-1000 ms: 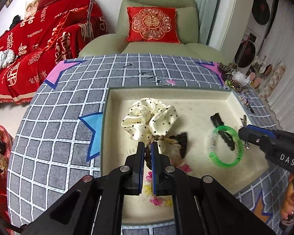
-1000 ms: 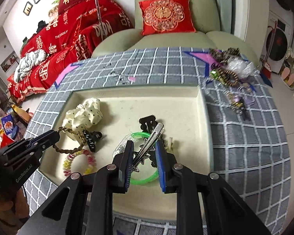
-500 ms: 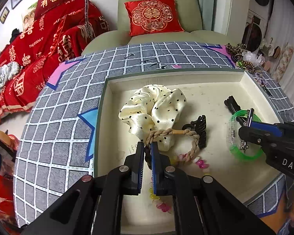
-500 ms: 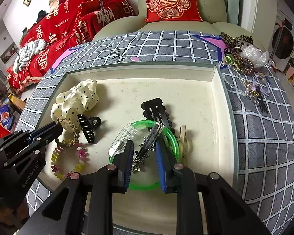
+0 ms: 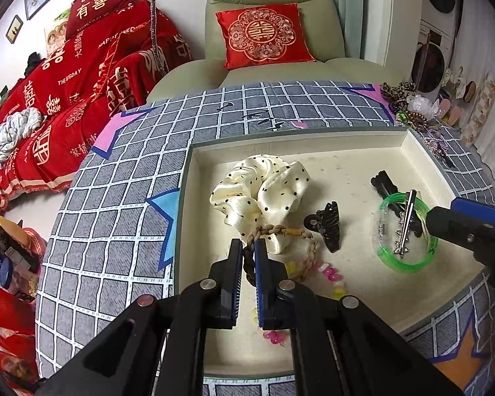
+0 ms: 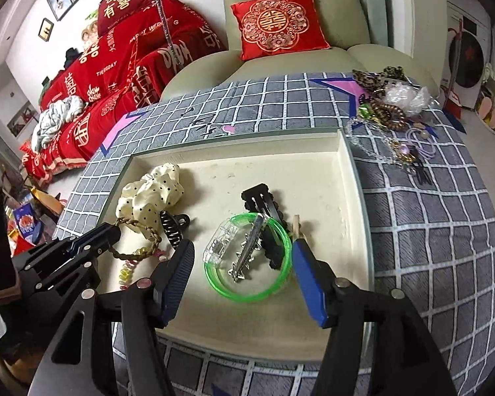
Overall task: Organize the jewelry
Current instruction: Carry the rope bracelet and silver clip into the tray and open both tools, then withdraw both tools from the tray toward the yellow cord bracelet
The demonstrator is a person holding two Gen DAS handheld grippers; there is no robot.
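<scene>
Desk (image 6: 429,231): lying under a grey checked cloth with coloured stars, carrying the tray and, off its right rim, a loose heap of jewelry (image 6: 389,112).
Tray (image 6: 346,151): cream, shallow and walled, sitting on the cloth and holding every item listed below.
Scrunchie (image 5: 264,191): cream satin with black dots, resting in the tray's left half.
Green bangle (image 6: 247,292): lying flat in the tray's right half, partly over a clear plastic clip and a black comb clip (image 6: 264,198).
Braided bracelet (image 5: 280,231): brown cord, draping against the scrunchie's near edge, one end rising between the left pads.
Bead bracelet (image 5: 330,275): pink and yellow, lying under the braided one.
Black claw clip (image 5: 326,227): sitting between scrunchie and bangle.
Silver hair clip (image 6: 247,250): lying loose across the bangle's ring, touching neither right pad.
Left claw (image 5: 246,257): pressed together, pinching the braided bracelet low over the tray.
Right claw (image 6: 241,257): having just been opening, now standing spread, its pads flanking the bangle with the silver hair clip resting free between them.
</scene>
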